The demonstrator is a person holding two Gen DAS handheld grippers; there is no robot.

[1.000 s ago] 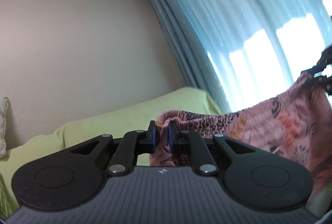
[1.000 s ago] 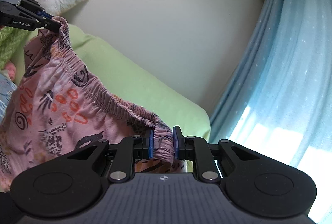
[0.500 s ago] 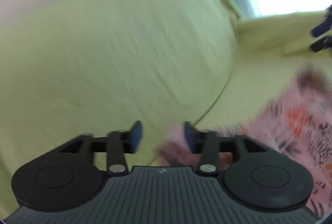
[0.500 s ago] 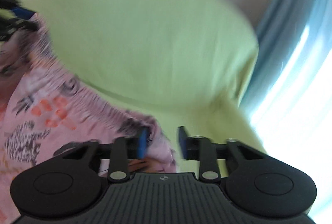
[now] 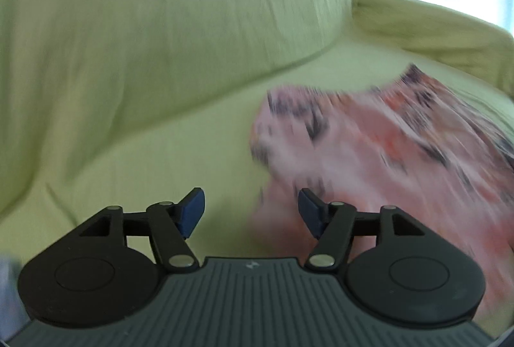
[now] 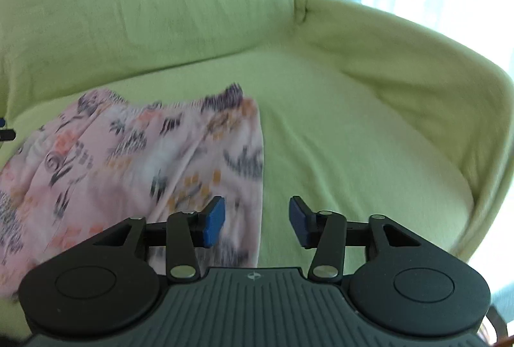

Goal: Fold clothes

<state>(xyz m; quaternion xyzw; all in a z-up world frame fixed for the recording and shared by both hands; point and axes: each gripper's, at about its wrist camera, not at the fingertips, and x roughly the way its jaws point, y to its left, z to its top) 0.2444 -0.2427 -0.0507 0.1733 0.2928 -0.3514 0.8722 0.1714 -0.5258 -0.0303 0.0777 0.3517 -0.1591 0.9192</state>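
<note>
Green-covered sofa now carries the pink patterned garment — a second ago we held it up by the waistband. Both jaws have just been opening: left gripper and right gripper spread, cloth released. Laid out, folding next. No containers in view.

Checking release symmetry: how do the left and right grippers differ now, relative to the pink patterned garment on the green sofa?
The left gripper has the pink patterned garment behind its right finger; the right gripper has it behind its left finger. The left view shows the cloth heavily blurred, the right view more sharply. Shared: both have just been opening, blue pads apart, gripping nothing, above the green sofa cover.
</note>
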